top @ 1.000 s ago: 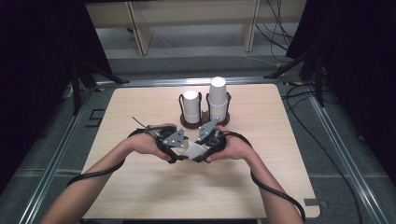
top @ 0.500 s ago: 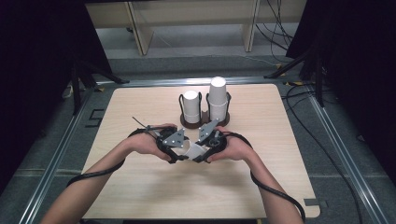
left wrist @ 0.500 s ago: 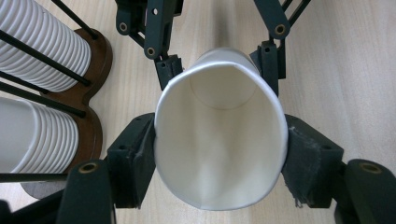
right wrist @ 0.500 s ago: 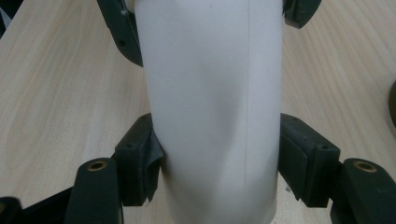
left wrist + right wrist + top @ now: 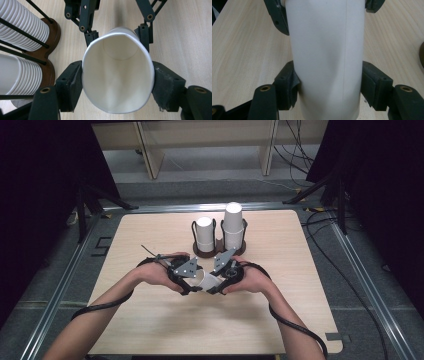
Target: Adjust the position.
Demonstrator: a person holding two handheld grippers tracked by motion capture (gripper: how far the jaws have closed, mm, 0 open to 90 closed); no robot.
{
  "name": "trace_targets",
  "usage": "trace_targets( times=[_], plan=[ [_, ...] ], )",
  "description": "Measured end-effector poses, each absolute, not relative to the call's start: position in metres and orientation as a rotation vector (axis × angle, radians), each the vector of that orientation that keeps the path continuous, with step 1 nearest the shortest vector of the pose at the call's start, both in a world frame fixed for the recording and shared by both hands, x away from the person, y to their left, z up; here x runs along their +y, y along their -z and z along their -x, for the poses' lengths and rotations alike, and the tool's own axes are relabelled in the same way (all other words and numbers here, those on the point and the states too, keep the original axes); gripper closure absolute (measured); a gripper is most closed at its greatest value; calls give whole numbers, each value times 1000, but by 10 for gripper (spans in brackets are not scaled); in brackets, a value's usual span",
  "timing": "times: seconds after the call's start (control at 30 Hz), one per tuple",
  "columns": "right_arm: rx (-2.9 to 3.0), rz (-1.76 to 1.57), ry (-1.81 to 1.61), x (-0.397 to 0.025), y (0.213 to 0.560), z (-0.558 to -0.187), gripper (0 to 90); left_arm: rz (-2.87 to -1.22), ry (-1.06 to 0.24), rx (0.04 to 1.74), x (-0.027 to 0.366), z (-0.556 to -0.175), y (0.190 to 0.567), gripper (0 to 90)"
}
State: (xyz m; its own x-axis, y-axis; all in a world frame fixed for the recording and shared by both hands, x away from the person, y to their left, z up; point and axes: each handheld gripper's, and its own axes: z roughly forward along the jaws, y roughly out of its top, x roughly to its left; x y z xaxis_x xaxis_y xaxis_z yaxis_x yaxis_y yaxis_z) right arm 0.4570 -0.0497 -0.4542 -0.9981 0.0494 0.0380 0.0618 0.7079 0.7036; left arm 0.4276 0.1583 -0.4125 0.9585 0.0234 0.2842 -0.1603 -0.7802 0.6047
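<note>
- Wood table point(image 5: 150, 320) carrying everything; bare boards at six o'clock, work gathered near the middle.
- Forearms coming in from six o'clock, converging in a V toward the centre, wrists turned inward so both tools face each other across one object.
- Brown rack point(image 5: 219, 251) at twelve o'clock of the hands, just beyond them, holding two upright cup stacks point(image 5: 233, 227) between thin black rods; judged kept close so a single cup can be drawn off or put back with a short reach.
- Seen again from the left gripper view at nine o'clock, stacks point(image 5: 22, 30) ribbed with nested rims, brown base underneath.
- Left gripper point(image 5: 192, 282) coming from nine o'clock, grey plate on top, jaws clamped on the cup near its open rim, squeezing the mouth into an oval.
- Right gripper point(image 5: 216, 284) coming from three o'clock, jaws pressed on opposite sides of the cup toward its closed end, wall slightly dented at the pads point(image 5: 287, 87).
- Paper cup point(image 5: 206, 282) lying sideways between both tools, just above the table, at six o'clock of the rack; white inside and round bottom visible in the left gripper view point(image 5: 117, 75), plain wall with seam in the right gripper view point(image 5: 327, 57).
- Judged reason for the double grip: pulling apart two nested cups, or steadying one; impossible to tell which, no second rim visible.
</note>
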Motion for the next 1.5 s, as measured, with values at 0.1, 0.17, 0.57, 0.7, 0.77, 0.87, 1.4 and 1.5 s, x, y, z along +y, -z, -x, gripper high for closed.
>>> trace_targets(
  times=[0.1, 0.17, 0.57, 0.7, 0.77, 0.87, 1.4, 1.5],
  plan=[
    [-2896, 97, 1185, -50, 455, -457, 371, -2430, -358, -80, 158, -428, 413, 253],
    [-2888, 155, 1179, -52, 455, -454, 371, -2432, -383, -97, 160, -429, 411, 211],
    [-2912, 235, 1321, -64, 461, -449, 368, -2332, -425, 1, 166, -427, 410, 134],
    [-2917, 256, 1392, -69, 463, -448, 368, -2313, -444, 36, 170, -429, 408, 132],
    [-2931, 284, 1419, -71, 464, -447, 368, -2290, -445, 54, 170, -429, 409, 130],
    [-2917, 344, 1466, -75, 465, -444, 368, -2260, -456, 92, 174, -429, 408, 130],
    [-2933, 708, 1719, -98, 467, -425, 362, -2071, -479, 326, 190, -427, 421, 114],
    [-2912, 788, 1767, -104, 468, -423, 361, -2041, -483, 347, 192, -424, 423, 112]
  ],
)
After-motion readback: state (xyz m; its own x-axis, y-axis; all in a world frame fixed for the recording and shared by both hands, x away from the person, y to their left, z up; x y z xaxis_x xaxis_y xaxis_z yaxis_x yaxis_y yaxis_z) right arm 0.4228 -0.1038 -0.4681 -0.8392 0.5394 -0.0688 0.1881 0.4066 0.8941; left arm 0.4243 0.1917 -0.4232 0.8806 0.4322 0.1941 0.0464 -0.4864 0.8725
